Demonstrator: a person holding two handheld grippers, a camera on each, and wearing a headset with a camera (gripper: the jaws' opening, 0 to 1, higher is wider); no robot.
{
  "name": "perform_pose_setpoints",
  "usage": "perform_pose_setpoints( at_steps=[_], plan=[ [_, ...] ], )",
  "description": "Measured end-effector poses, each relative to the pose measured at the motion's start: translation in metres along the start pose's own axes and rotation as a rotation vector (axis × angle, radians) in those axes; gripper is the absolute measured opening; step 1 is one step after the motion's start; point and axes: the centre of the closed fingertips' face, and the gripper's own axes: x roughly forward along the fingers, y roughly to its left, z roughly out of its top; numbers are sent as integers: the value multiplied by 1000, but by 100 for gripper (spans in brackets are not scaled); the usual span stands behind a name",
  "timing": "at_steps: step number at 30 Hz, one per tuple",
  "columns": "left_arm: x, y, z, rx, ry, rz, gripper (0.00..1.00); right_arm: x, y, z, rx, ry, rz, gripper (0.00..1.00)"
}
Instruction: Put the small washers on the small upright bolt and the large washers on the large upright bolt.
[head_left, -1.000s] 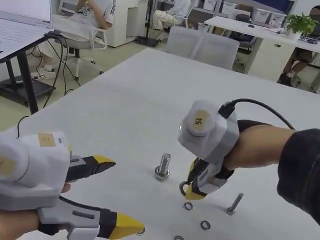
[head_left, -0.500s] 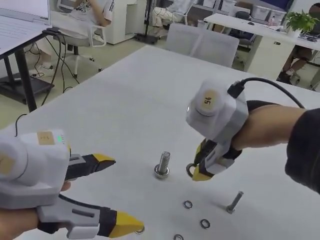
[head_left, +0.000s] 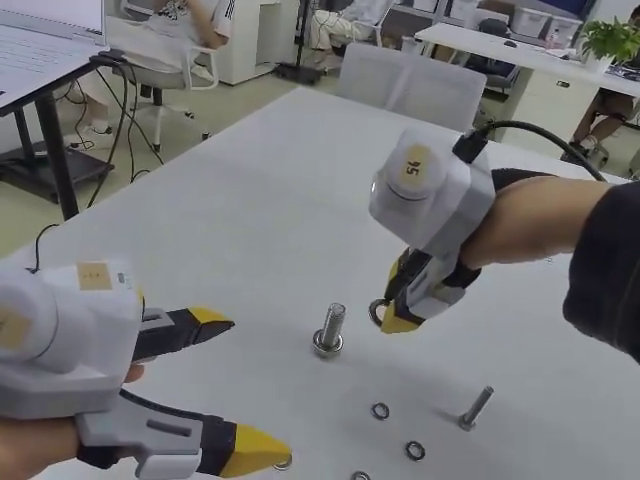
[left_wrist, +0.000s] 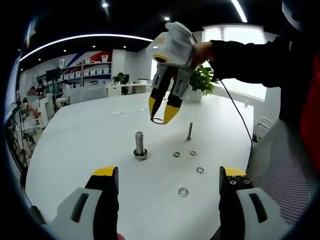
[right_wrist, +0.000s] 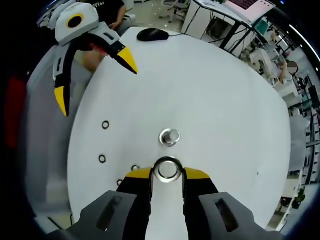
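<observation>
Now the right gripper (head_left: 385, 318), jaws clamped on a large silver steel washer (right_wrist: 168, 160), hangs above and just beside the large upright grey metal bolt (head_left: 329, 330). Next, I judge, it must centre the ring over that bolt, lower it and let go. The left gripper (head_left: 240, 385) hovers near the bolt, jaws apart.

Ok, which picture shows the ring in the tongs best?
The right gripper view: the washer faces the camera, a full circle pinched between the right tongs. The head view shows it small, partly hidden by the tongs; the left gripper view shows it tiny at those tongs' tips.
</observation>
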Motion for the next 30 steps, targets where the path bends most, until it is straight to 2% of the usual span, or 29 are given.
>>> perform_pose_setpoints(
  at_steps=[11, 21, 30],
  plan=[
    [0, 3, -1, -7, 1, 5, 82, 7, -7, 24, -55, -12, 10, 23],
    [0, 4, -2, -9, -4, 8, 82, 20, -12, 32, -77, -3, 31, 23],
    [2, 4, -2, -10, -6, 5, 82, 26, -9, 36, -91, 7, 53, 23]
  ],
)
